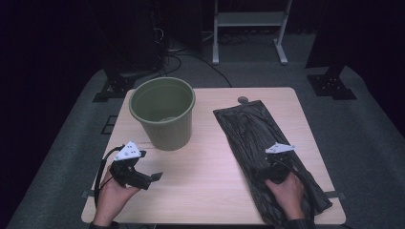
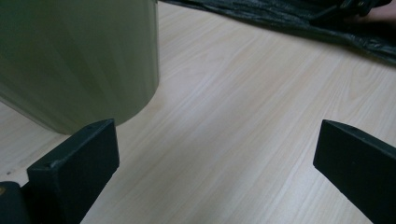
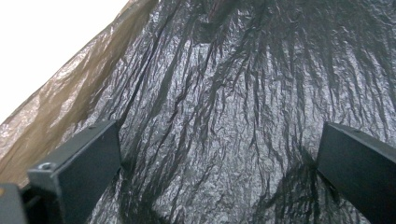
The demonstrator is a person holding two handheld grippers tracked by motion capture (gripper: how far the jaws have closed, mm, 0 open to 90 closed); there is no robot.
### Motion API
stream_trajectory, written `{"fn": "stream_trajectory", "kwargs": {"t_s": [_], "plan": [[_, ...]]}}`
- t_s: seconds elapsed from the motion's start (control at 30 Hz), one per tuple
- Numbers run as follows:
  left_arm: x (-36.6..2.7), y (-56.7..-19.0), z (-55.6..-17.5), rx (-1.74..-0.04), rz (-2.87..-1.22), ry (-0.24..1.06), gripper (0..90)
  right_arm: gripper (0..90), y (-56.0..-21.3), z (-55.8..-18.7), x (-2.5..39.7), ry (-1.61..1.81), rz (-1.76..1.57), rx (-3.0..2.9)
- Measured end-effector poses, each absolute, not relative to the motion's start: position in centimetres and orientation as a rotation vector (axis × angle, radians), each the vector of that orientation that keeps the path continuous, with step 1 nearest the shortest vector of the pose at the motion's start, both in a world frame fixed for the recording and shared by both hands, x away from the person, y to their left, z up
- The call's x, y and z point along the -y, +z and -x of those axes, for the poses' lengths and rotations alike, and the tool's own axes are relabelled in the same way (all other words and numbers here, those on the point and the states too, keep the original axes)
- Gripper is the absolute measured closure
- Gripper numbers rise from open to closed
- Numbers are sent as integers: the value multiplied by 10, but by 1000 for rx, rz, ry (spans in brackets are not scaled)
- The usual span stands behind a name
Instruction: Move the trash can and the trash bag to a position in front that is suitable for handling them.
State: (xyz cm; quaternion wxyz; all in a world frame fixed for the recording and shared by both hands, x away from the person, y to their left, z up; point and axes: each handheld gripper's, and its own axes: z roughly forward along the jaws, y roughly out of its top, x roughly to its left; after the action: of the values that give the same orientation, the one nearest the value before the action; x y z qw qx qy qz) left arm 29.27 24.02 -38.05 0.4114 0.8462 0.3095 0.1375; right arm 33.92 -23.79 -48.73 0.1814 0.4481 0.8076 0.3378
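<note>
The black garbage bag (image 1: 267, 152) lies flat and long on the right half of the table (image 1: 205, 191), from near the far edge down to the near right corner, where a bit of it reaches the edge. It is wrinkled and not yet opened, and I think it lies spread like this so that I can find one layer of it to pick up. My right gripper (image 1: 272, 168) is directly over the near part of the bag, with my hand (image 1: 286, 193) behind it. In the right gripper view the jaws stand wide apart with nothing between them, and the crinkled plastic (image 3: 224, 107) is just below them, very near; I cannot tell if the tips touch it.

The green bucket (image 1: 163, 112) stands upright near the far left corner, empty as far as I see, well apart from the bag. I judge the bag is meant to go into it as a liner.

My left gripper (image 1: 152, 179) rests low near the near left corner, jaws also spread and empty, pointing toward the bare table between bucket and bag. The bucket wall (image 2: 79, 60) is just beside it.
</note>
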Motion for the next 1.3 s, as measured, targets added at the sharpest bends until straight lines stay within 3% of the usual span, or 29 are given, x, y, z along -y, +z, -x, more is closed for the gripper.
{"fn": "stream_trajectory", "kwargs": {"t_s": [0.9, 1.3], "plan": [[-244, -290, -335, -762, -2095, 400, 0, 0, -487, -339, 238, 955, -1262, -2283], [-245, -271, -371, -769, -2106, 416, 0, 0, -487, -340, 238, 955, -1262, -2284]]}}
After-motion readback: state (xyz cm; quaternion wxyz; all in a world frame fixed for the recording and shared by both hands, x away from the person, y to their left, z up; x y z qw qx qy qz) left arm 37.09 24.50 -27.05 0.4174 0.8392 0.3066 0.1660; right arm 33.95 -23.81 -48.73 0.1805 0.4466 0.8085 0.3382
